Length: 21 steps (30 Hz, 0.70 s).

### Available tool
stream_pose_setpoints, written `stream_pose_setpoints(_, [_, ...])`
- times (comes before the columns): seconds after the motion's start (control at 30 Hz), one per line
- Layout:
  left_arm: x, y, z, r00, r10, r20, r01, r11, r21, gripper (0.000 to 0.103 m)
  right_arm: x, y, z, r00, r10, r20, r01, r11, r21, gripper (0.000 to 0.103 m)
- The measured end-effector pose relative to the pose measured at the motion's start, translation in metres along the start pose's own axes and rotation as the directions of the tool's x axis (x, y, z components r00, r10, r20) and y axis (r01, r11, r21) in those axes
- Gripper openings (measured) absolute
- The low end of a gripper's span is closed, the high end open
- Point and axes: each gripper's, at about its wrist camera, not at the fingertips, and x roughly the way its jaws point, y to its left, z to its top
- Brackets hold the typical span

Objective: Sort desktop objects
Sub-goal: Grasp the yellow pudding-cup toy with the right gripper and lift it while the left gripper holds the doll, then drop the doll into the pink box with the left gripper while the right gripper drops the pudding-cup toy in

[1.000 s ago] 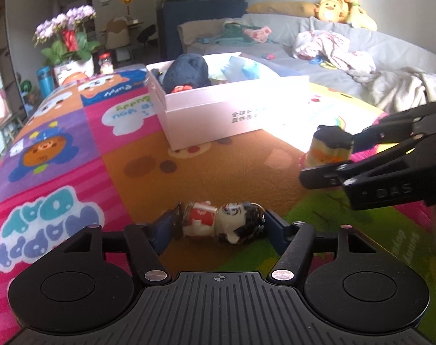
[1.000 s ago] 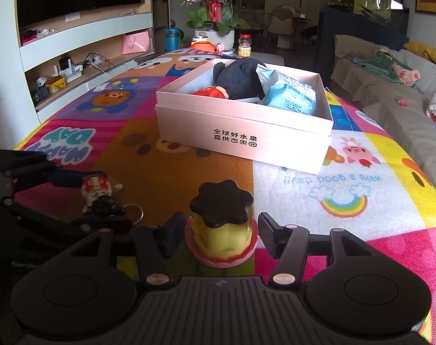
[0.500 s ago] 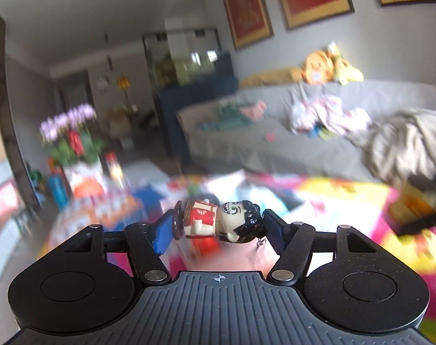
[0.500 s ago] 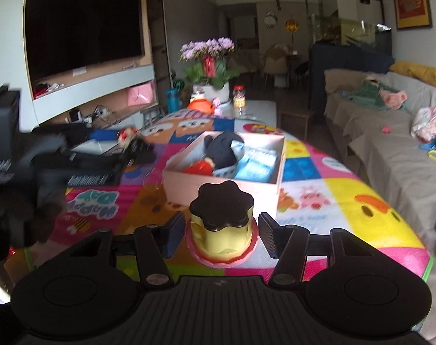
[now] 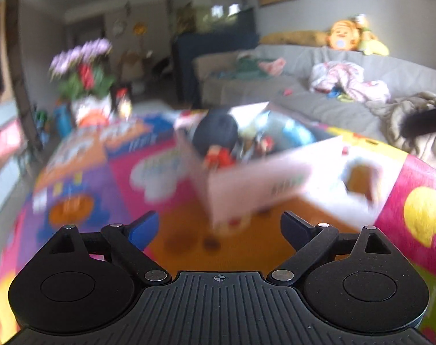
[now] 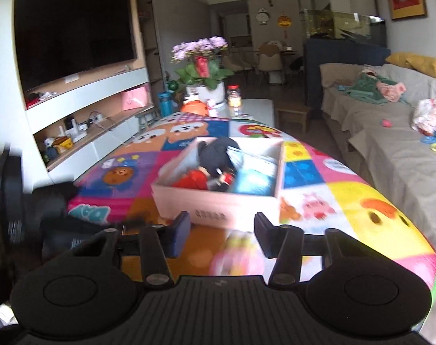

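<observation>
left gripper (image 5: pixel 219 227): jaws spread, nothing being held | right gripper (image 6: pixel 222 233): jaws spread, empty | box (image 6: pixel 218 205), frame centre: toys being kept inside | blurred yellow-pink jar (image 6: pixel 236 254), lower centre: being left outside on surface

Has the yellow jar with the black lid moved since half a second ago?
Yes. It has left the right claw, now open, and shows as a pink-yellow blur below it, in front of the white box.
</observation>
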Motion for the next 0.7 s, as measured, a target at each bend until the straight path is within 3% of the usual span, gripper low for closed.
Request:
stream_pose_setpoints(0.17, [-0.011, 0.027, -0.019, 1.0, -0.008, -0.022, 0.005, 0.994, -0.105, 0.097, 0.019, 0.005, 0.021, 0.999, -0.04, 0.01, 0.04, 0.999, -0.023, 0.048])
stream_pose_setpoints(0.3, [-0.013, 0.023, -0.024, 0.999, -0.023, -0.022, 0.021, 0.993, -0.113, 0.099, 0.031, 0.004, 0.013, 0.996, -0.089, -0.015, 0.088, 0.996, -0.032, 0.075])
stream_pose_setpoints(0.57, [-0.013, 0.006, -0.036, 0.992, -0.105, -0.071, 0.094, 0.985, -0.146, 0.1, 0.075, 0.024, -0.04, 0.972, -0.182, -0.151, 0.153, 0.971, -0.184, 0.079])
stream_pose_setpoints(0.7, [-0.013, -0.008, -0.045, 0.99, -0.108, -0.092, 0.098, 0.989, -0.111, 0.101, 0.097, 0.029, -0.051, 0.964, -0.199, -0.175, 0.174, 0.973, -0.149, 0.08])
